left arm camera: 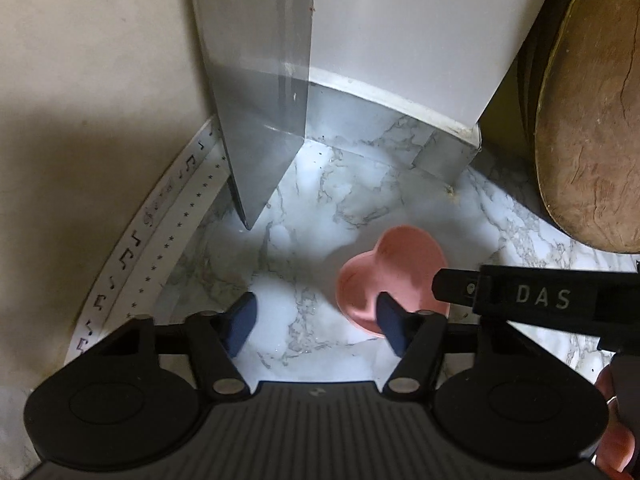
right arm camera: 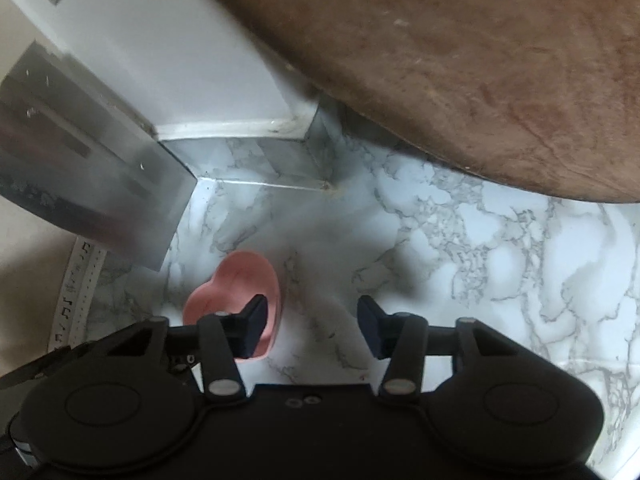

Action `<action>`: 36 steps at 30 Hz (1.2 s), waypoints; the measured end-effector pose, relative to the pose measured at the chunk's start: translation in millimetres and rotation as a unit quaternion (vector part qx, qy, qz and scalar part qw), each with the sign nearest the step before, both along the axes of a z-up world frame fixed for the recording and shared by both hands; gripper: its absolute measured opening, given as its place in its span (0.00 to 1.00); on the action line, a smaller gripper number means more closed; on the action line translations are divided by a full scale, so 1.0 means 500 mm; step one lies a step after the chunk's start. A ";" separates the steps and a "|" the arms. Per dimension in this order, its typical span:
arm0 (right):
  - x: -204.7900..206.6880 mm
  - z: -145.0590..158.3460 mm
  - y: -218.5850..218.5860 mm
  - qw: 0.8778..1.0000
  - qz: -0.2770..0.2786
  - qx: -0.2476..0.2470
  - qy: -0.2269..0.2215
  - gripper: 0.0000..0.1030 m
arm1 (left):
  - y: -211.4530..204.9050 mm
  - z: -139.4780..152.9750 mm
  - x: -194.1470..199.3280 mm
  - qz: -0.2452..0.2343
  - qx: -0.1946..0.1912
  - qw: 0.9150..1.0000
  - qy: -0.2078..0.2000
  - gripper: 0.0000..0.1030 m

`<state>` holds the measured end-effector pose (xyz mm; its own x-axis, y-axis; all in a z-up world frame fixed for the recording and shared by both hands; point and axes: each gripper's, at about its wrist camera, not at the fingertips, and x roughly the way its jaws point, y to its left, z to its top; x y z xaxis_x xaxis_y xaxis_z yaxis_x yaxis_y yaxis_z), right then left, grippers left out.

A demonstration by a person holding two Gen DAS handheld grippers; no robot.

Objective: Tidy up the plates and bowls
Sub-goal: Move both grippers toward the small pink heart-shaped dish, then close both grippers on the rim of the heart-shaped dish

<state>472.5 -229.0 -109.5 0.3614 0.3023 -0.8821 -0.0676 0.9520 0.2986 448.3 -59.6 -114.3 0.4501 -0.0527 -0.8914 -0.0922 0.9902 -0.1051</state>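
A small pink heart-shaped bowl [left arm camera: 384, 264] [right arm camera: 236, 280] sits on the white marble counter [left arm camera: 312, 208] [right arm camera: 480, 260]. My left gripper [left arm camera: 316, 320] is open just above the counter. Its right finger overlaps the bowl's left rim, and only bare marble lies between the pads. My right gripper [right arm camera: 312, 320] is also open. Its left finger hangs over the bowl's hollow, and the bowl's right wall lies between the fingers, with neither pad pressing on it. In the left wrist view the right gripper's black arm [left arm camera: 532, 296] reaches in from the right over the bowl.
A white box with shiny metal sides [left arm camera: 400, 40] [right arm camera: 168, 64] stands at the back. A big round wooden board [left arm camera: 592, 120] [right arm camera: 460, 60] leans at the right. A paper strip with music notes [left arm camera: 160, 232] edges the counter at the left. A hand [left arm camera: 616, 448] shows at the lower right.
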 end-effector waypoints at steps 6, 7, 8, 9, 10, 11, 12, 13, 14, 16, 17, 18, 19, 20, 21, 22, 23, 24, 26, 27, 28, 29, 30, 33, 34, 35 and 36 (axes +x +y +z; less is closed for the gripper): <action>0.005 -0.011 0.014 1.000 0.013 0.006 0.001 0.18 | -0.008 -0.007 0.003 -0.012 -0.006 1.000 0.000 0.37; 0.005 -0.013 0.016 1.000 0.014 0.007 0.002 0.15 | -0.010 -0.006 0.003 -0.014 -0.006 1.000 0.000 0.31; 0.005 -0.012 0.017 1.000 0.016 0.010 0.002 0.14 | -0.011 -0.006 0.004 -0.016 -0.006 1.000 0.000 0.27; 0.004 -0.012 0.018 1.000 0.017 0.013 0.001 0.11 | -0.013 -0.006 0.004 -0.018 -0.004 1.000 0.001 0.24; 0.003 -0.013 0.019 1.000 0.018 0.017 0.003 0.06 | -0.013 -0.005 0.003 -0.019 -0.007 1.000 0.000 0.19; 0.002 -0.013 0.021 1.000 0.019 0.018 0.004 0.05 | -0.013 -0.005 0.003 -0.020 -0.010 1.000 0.001 0.15; 0.002 -0.013 0.022 1.000 0.020 0.020 0.005 0.05 | -0.014 -0.004 0.003 -0.021 -0.012 1.000 0.002 0.13; 0.000 -0.012 0.025 1.000 0.021 0.021 0.005 0.02 | -0.016 -0.003 0.003 -0.024 -0.012 1.000 0.003 0.10; -0.001 -0.011 0.028 0.999 0.023 0.023 0.006 0.01 | -0.017 -0.001 0.001 -0.025 -0.010 1.000 0.004 0.08; -0.004 -0.009 0.031 1.000 0.022 0.021 0.006 0.01 | -0.020 0.004 -0.002 -0.028 -0.008 1.000 0.004 0.07; -0.006 -0.006 0.031 1.000 0.022 0.017 0.005 0.00 | -0.020 0.007 -0.004 -0.029 -0.010 1.000 0.003 0.06; -0.009 -0.004 0.031 1.000 0.021 0.015 0.003 0.00 | -0.021 0.009 -0.006 -0.030 -0.011 0.999 0.004 0.06; -0.011 -0.002 0.029 1.000 0.019 0.014 0.004 0.00 | -0.022 0.012 -0.008 -0.033 -0.012 0.999 0.004 0.06; -0.012 0.001 0.028 1.000 0.017 0.013 0.006 0.00 | -0.023 0.016 -0.012 -0.035 -0.012 0.999 0.004 0.06; -0.015 0.004 0.028 1.000 0.016 0.013 0.006 0.00 | -0.023 0.021 -0.016 -0.035 -0.014 0.999 0.004 0.06; -0.019 0.008 0.027 1.000 0.016 0.013 0.005 0.00 | -0.024 0.025 -0.020 -0.037 -0.017 0.999 0.004 0.06; -0.023 0.012 0.027 1.000 0.013 0.011 0.004 0.01 | -0.023 0.030 -0.024 -0.039 -0.018 0.999 0.003 0.06; -0.028 0.017 0.025 1.000 0.011 0.010 0.004 0.01 | -0.023 0.035 -0.029 -0.040 -0.019 0.999 0.001 0.06; -0.039 0.028 0.021 1.000 0.007 0.012 0.002 0.01 | -0.022 0.046 -0.039 -0.042 -0.024 0.999 0.001 0.06; -0.047 0.034 0.019 1.000 0.005 0.013 0.001 0.01 | -0.021 0.053 -0.045 -0.044 -0.025 0.999 0.001 0.06; -0.055 0.042 0.016 1.000 0.004 0.013 -0.001 0.01 | -0.021 0.061 -0.052 -0.047 -0.026 0.999 -0.001 0.06; -0.063 0.050 0.015 1.000 0.005 0.014 -0.004 0.01 | -0.021 0.069 -0.058 -0.051 -0.026 0.998 -0.004 0.06; -0.072 0.059 0.013 1.000 0.005 0.013 -0.007 0.01 | -0.020 0.079 -0.066 -0.053 -0.026 0.998 -0.006 0.06; -0.101 0.089 0.007 1.000 0.006 0.015 -0.017 0.01 | -0.018 0.105 -0.089 -0.062 -0.030 0.998 -0.011 0.06; -0.111 0.100 0.007 1.000 0.006 0.013 -0.021 0.01 | -0.019 0.116 -0.098 -0.064 -0.030 0.997 -0.015 0.06; -0.120 0.111 0.006 1.000 0.006 0.011 -0.025 0.01 | -0.020 0.126 -0.107 -0.067 -0.030 0.997 -0.019 0.06; -0.130 0.122 0.006 1.000 0.005 0.011 -0.029 0.01 | -0.022 0.134 -0.114 -0.070 -0.030 0.997 -0.021 0.06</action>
<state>407.5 -226.2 -48.7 0.4081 0.3247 -0.8532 -0.0949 0.9446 0.3141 391.1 -70.3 -47.4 0.4715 -0.1701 -0.8653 0.0532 0.9849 -0.1646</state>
